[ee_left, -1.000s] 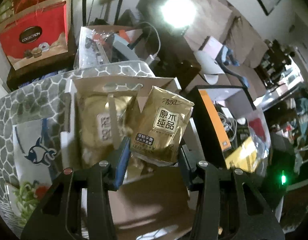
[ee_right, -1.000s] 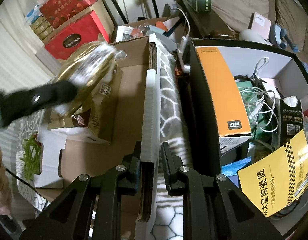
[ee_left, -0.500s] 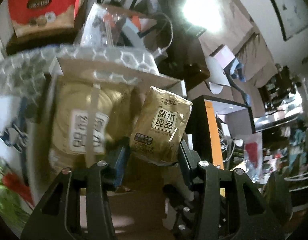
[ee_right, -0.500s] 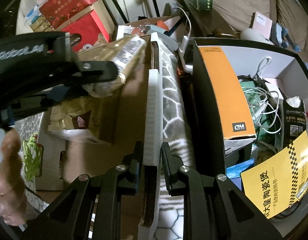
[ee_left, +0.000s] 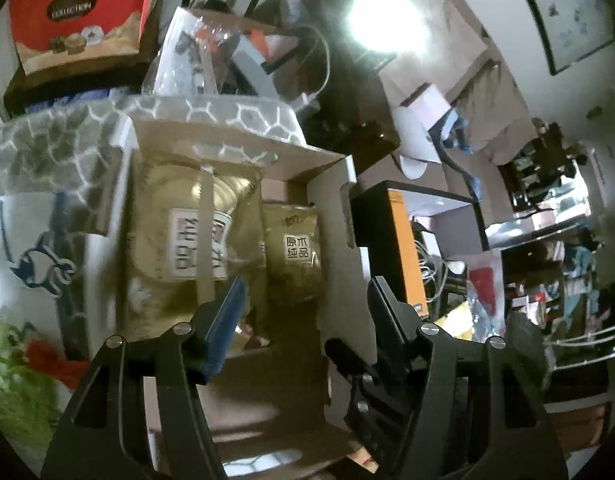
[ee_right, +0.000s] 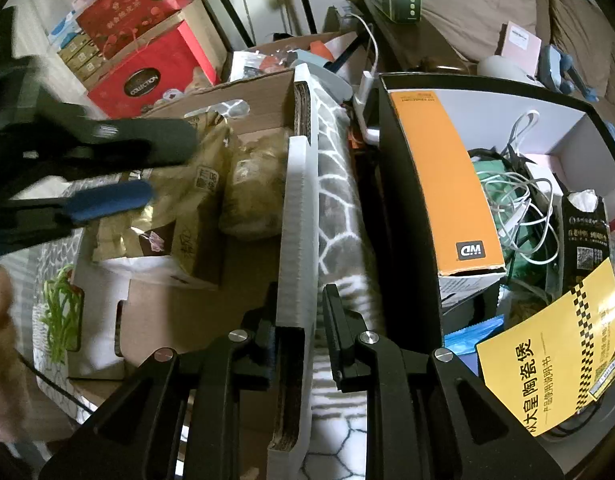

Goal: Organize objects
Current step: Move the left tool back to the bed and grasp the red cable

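Left tool (ee_left: 303, 292) is opening, nothing pinched; tissue pack (ee_left: 293, 256) is seen beyond it, apart, inside cardboard box (ee_left: 331, 216). Right tool (ee_right: 297, 312) is pinched on the box wall (ee_right: 297, 216).

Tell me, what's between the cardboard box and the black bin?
A grey patterned cloth hangs between the cardboard box and the black bin, seen from the right wrist.
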Demonstrator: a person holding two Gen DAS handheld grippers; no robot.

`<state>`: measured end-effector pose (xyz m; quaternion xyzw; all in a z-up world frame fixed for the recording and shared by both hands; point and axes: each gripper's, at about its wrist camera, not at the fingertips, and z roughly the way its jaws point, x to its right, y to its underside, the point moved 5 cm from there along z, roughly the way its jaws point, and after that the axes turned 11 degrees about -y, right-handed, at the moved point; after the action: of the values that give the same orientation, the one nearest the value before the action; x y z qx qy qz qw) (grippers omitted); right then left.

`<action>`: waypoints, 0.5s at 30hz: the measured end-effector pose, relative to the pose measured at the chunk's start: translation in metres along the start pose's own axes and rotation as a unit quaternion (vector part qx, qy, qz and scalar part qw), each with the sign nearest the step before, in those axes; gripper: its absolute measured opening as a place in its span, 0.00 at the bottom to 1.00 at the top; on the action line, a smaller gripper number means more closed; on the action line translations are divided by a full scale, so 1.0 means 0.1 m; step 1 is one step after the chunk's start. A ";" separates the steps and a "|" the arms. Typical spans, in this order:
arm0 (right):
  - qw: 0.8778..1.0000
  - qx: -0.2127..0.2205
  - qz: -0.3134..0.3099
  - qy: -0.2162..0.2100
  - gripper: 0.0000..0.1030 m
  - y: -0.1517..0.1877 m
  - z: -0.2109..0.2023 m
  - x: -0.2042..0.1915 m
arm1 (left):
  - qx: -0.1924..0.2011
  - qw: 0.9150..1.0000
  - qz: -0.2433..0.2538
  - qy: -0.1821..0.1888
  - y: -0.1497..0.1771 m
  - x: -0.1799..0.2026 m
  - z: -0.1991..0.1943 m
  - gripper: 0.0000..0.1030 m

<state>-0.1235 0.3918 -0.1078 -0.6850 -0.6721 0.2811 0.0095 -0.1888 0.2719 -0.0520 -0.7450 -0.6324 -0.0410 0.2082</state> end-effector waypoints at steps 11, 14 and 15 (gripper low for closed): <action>1.000 -0.002 -0.001 0.003 0.20 0.04 -0.01 0.00 | 0.058 0.995 0.054 -0.063 0.02 -0.45 -0.70 0.64; 1.000 -0.003 -0.001 0.004 0.20 0.04 -0.01 0.01 | 0.066 0.993 0.056 -0.080 -0.01 -0.71 -0.82 0.67; 1.000 -0.003 -0.002 0.003 0.20 0.03 0.00 0.02 | 0.067 0.992 0.054 -0.089 -0.01 -0.79 -0.83 0.67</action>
<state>-0.1208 0.3935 -0.1094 -0.6847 -0.6743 0.2765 0.0101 -0.1884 0.1686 -0.0020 -0.7633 -0.6085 0.0789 0.2023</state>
